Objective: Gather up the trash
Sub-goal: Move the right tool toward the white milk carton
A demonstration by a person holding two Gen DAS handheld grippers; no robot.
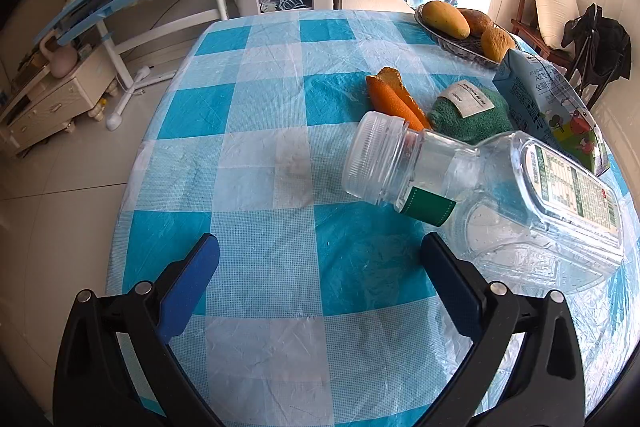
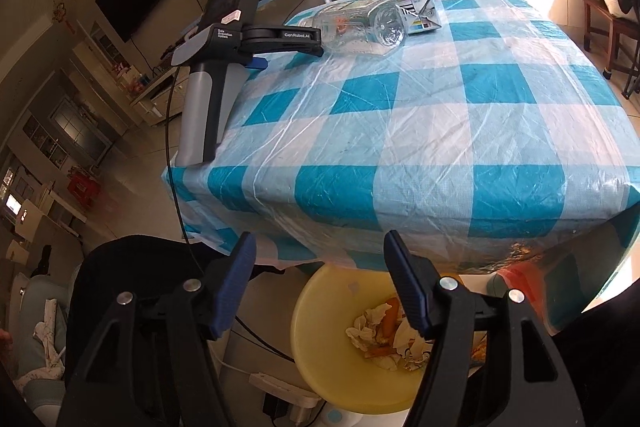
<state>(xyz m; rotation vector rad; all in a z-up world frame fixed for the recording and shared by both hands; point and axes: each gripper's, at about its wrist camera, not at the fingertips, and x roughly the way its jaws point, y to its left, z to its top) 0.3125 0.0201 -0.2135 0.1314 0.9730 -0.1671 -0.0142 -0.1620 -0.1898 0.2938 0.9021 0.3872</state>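
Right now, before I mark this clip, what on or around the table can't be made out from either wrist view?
- Milk carton: left wrist view, cut by the lens edge, partly behind the plastic bottle.
- Yellow bin: right wrist view, one side hidden by the right gripper's fingers; lower contents unseen.
- Bottle and carton label text: too small.
- Fruit basket: far side hidden by the fruit.
- Orange peel: lower end hidden by the bottle cap.

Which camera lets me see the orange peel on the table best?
The left wrist view: the orange peel lies in plain sight behind the bottle. In the right wrist view it shows only as a small orange smear through that bottle.
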